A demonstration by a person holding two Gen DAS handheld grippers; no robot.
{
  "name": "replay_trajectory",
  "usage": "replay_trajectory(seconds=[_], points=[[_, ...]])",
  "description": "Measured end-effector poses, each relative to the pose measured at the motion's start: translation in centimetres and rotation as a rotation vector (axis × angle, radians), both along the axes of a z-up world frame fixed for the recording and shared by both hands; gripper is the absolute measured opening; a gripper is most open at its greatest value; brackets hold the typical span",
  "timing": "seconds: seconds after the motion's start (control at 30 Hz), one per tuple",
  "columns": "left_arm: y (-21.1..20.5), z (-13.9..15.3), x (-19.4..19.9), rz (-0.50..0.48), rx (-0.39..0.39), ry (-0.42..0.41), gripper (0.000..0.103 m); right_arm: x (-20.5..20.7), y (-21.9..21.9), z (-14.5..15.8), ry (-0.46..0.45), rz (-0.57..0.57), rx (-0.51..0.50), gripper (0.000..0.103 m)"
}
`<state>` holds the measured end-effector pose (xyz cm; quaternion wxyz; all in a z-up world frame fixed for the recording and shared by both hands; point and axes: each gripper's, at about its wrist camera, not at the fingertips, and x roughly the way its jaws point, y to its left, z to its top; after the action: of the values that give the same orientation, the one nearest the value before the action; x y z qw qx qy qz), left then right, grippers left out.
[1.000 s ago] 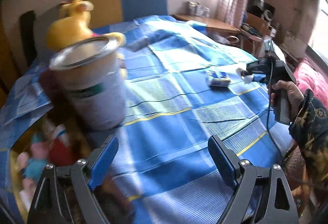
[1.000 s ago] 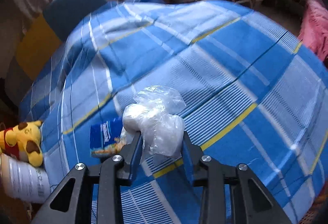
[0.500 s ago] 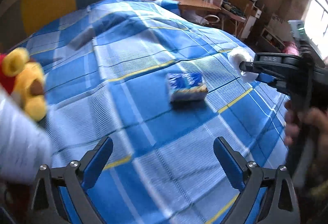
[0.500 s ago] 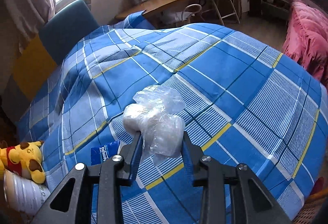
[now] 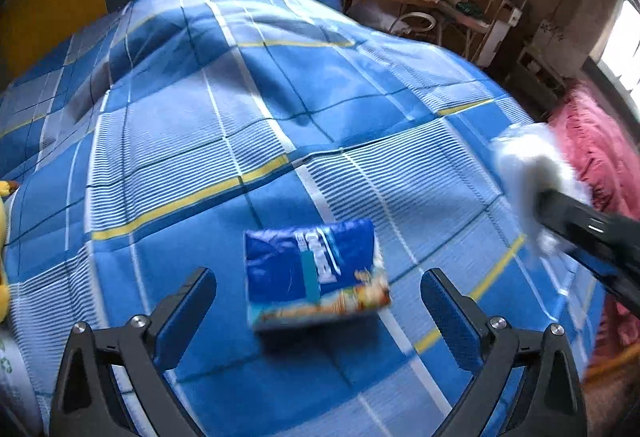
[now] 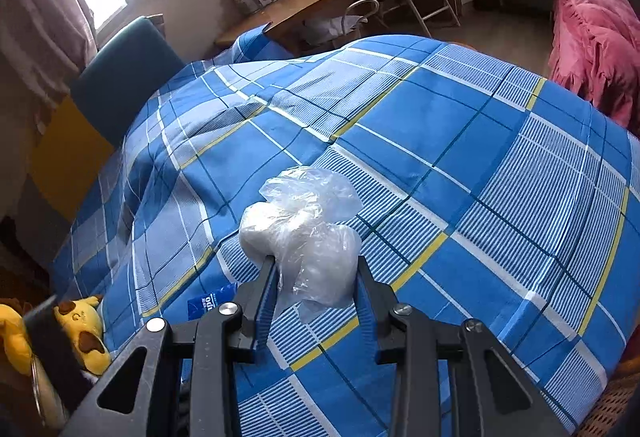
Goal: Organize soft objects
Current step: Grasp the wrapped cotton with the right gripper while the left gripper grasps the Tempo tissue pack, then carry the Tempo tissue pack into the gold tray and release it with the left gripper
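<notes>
In the left wrist view, the left gripper is seen at the bottom of the frame with its jaws spread wide, having just been opening; nothing is pressed by the pads. A blue packet lies on the blue checked bedspread, low in the centre, between the two fingers and apart from both. In the right wrist view, the right gripper is clamped narrowly on a white bundle in clear plastic, held above the bedspread in the middle of the frame. A yellow plush toy is seen at lower left, and a pink blanket at upper right.
</notes>
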<state>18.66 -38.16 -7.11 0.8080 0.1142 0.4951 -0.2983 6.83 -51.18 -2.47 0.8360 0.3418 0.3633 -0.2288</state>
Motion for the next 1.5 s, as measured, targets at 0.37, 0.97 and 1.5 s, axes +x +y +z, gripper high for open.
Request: replay_trajectory(seconds=[0.37, 0.97, 1.5], points=[[6.2, 1.3, -2.4, 0.017, -0.009, -0.014, 0.074, 1.7, 2.3, -0.5, 0.020, 0.125, -0.042, 0.036], [22.8, 0.7, -17.3, 0.144, 0.083, -0.204, 0.074, 5.9, 11.9, -5.6, 0.249, 0.548, -0.188, 0.036], [23.7, -2.1, -18.3, 0.160, 0.017, -0.243, 0.075, 6.4, 12.7, -6.8, 0.280, 0.560, -0.232, 0.037]])
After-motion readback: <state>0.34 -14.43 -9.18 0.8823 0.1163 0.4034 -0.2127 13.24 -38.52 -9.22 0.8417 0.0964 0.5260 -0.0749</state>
